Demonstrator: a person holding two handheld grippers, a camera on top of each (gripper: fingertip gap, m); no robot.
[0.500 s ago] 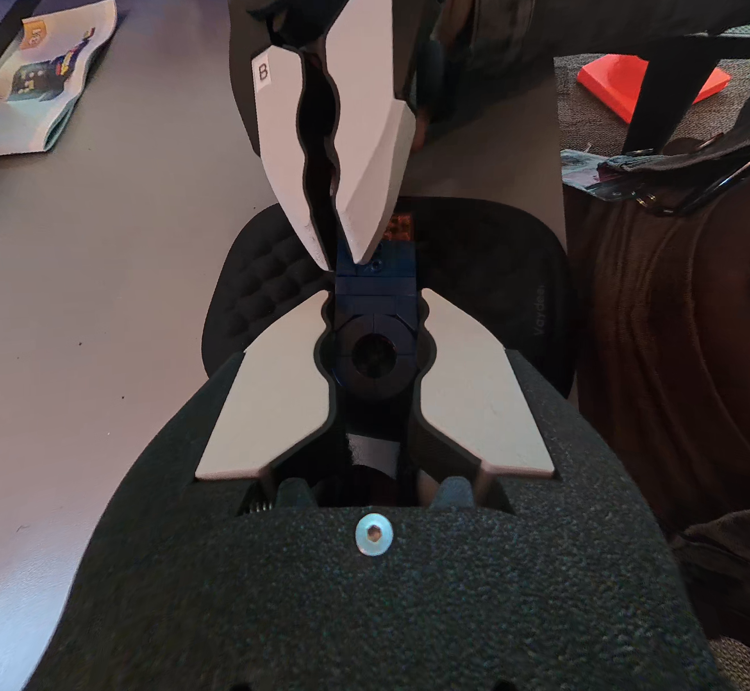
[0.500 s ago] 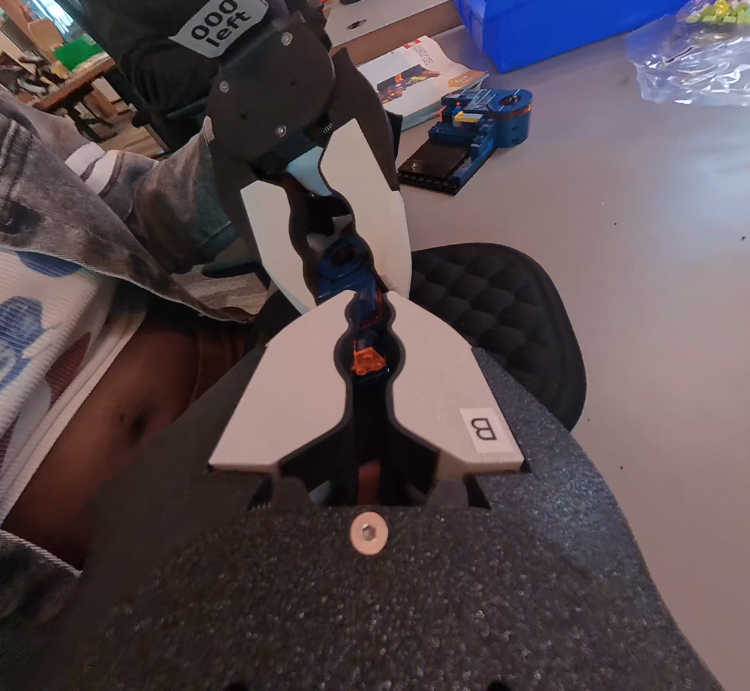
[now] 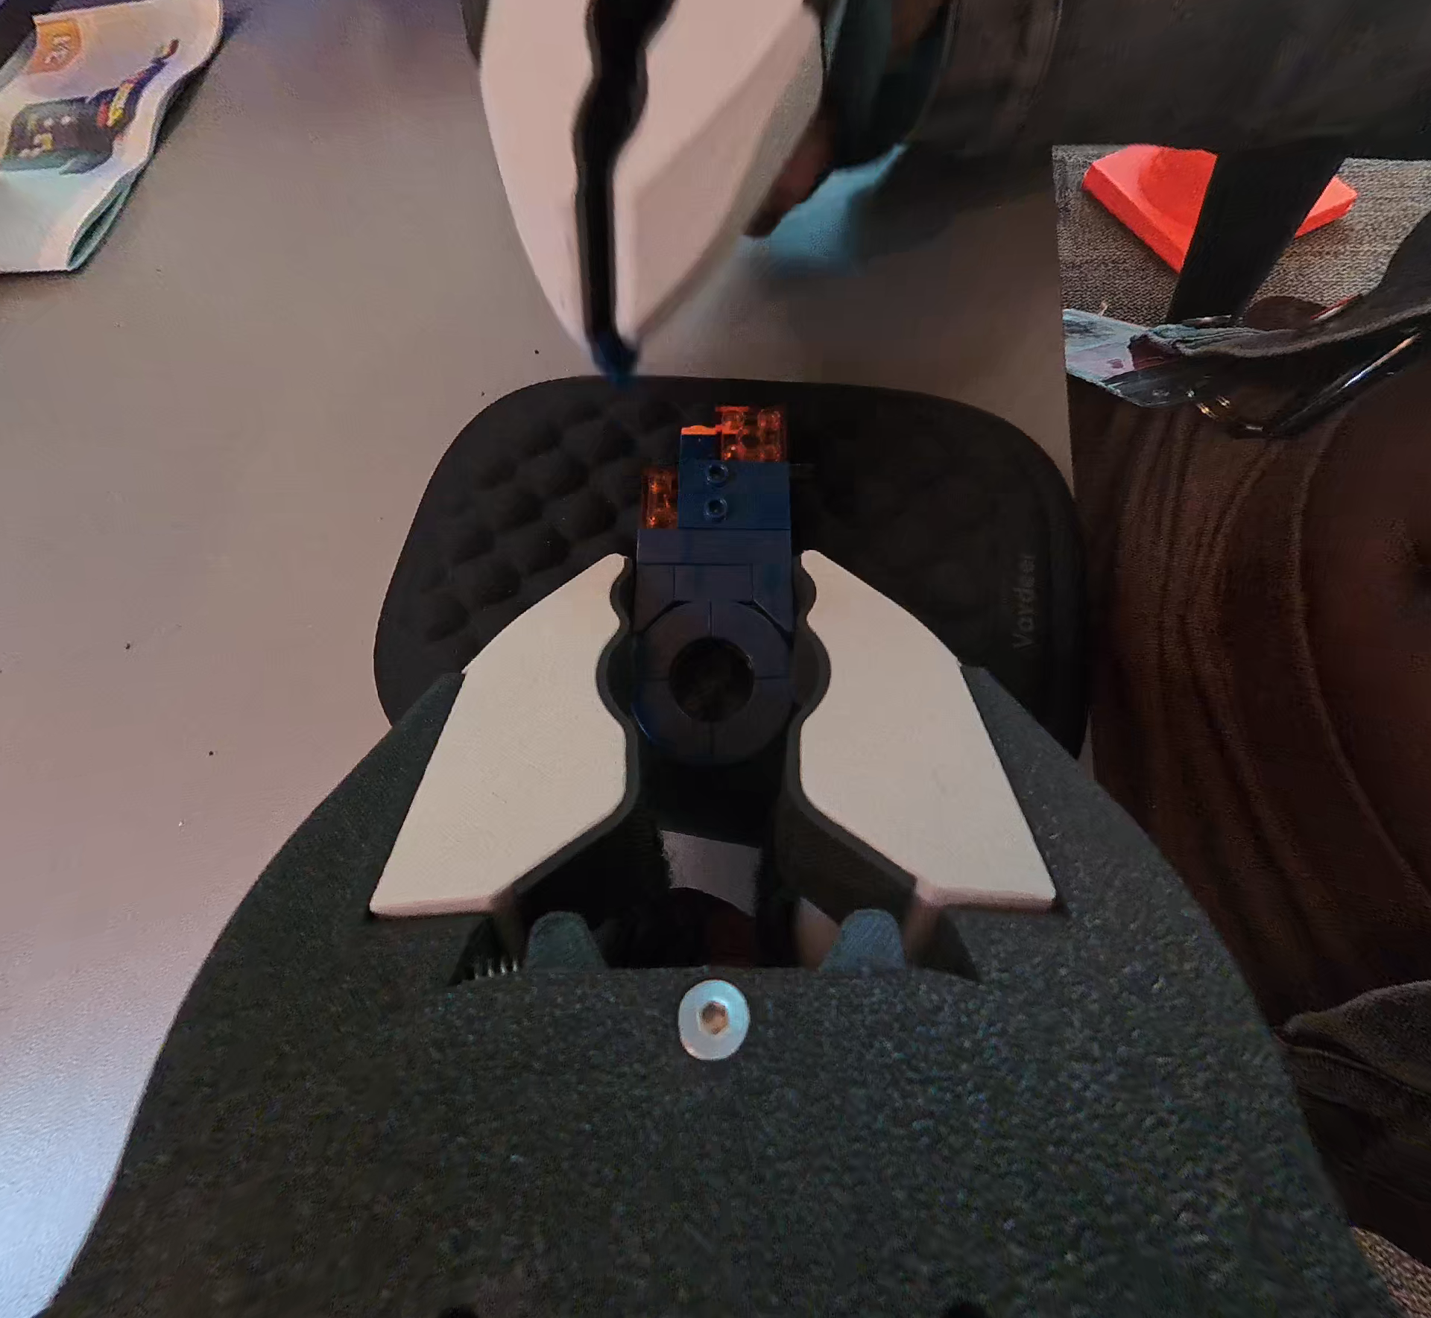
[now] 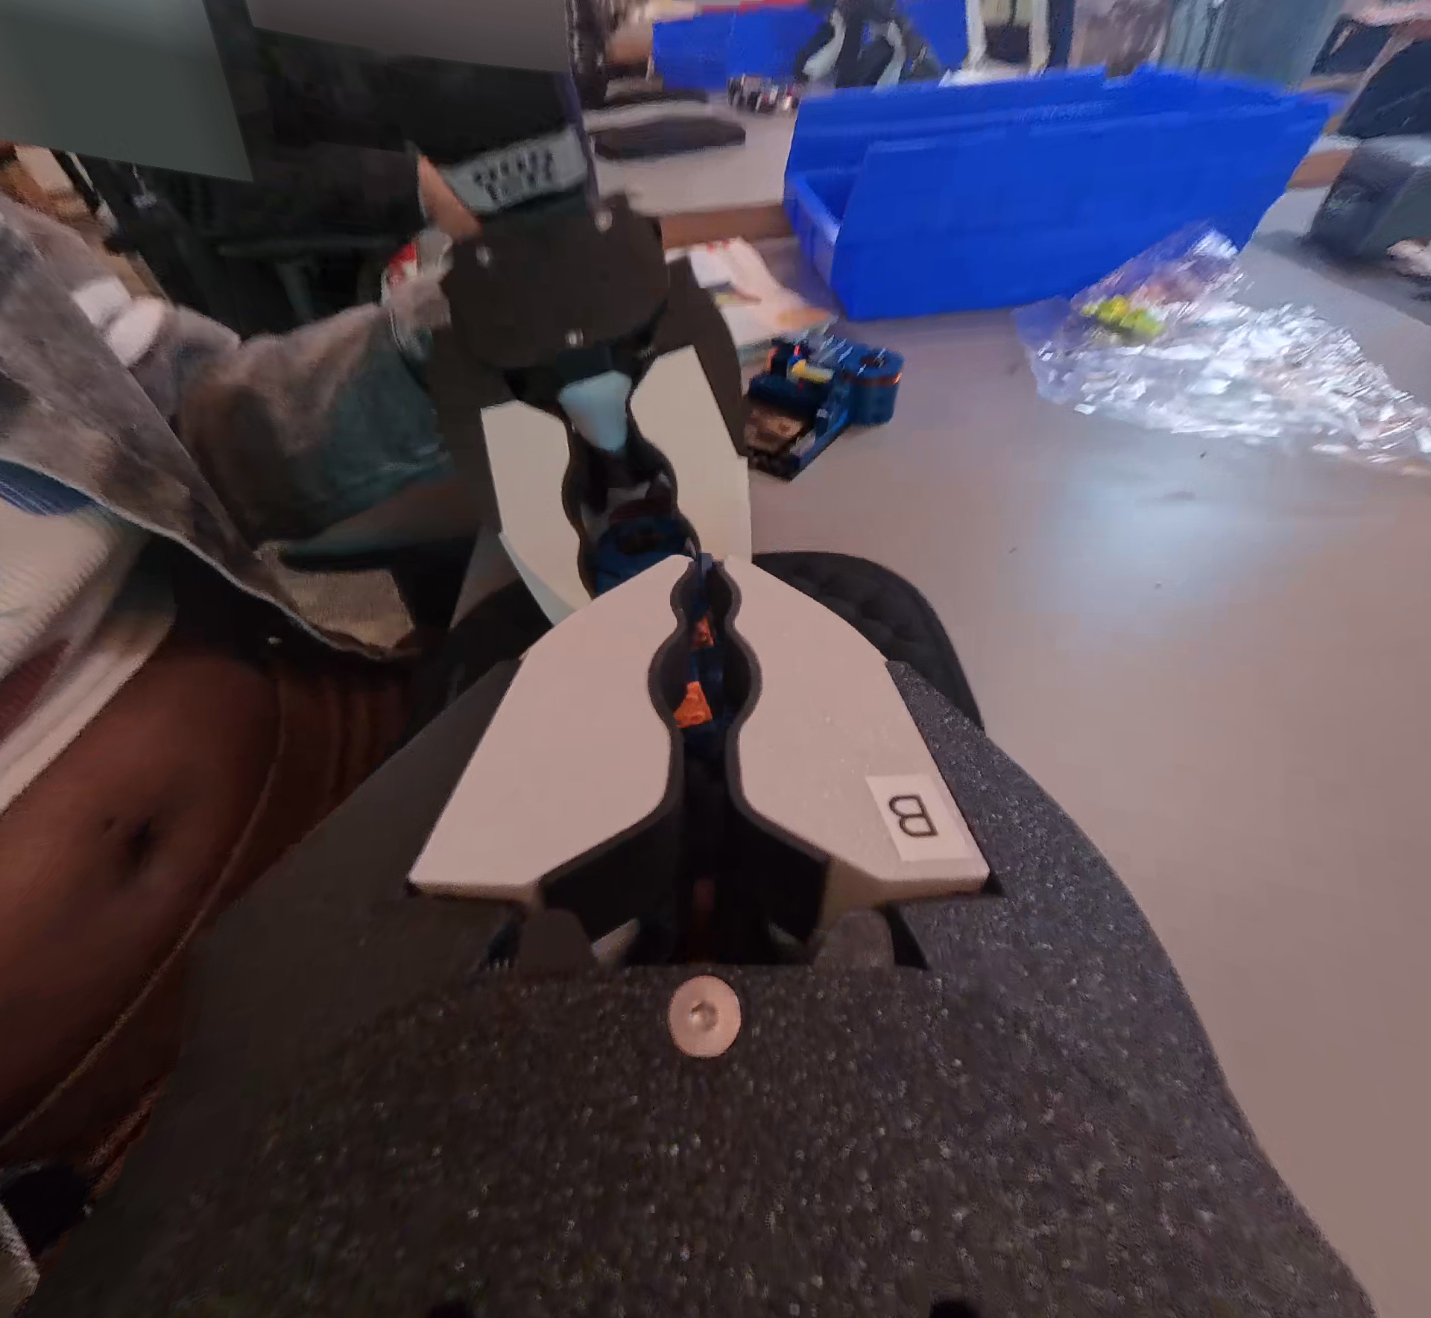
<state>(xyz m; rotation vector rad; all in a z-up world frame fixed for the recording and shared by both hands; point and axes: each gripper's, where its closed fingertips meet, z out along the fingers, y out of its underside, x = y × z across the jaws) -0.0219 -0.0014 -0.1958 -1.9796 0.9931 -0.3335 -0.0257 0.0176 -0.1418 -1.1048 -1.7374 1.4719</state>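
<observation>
Left gripper [image 3: 711,584] clamped on dark blue brick assembly [image 3: 712,607] above black pad [image 3: 511,507]; right gripper [image 4: 706,576] pinched nearly closed on thin blue-orange piece [image 4: 697,700] (blurred). Best kept steady, squarely aligned, over grey bench [image 3: 271,429].

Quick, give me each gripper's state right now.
Left gripper: shut on the dark blue brick assembly.
Right gripper: shut on a small blue brick piece.

Grey table [image 4: 1084,623]. Black quilted pad [image 3: 542,507] sits right under my left gripper's tips. Ahead-left of them: a booklet [image 3: 85,120]. From my right gripper: blue brick build [image 4: 828,394] ahead, blue bins [image 4: 1007,197] behind it, clear plastic bag [image 4: 1208,360] ahead-right.
</observation>
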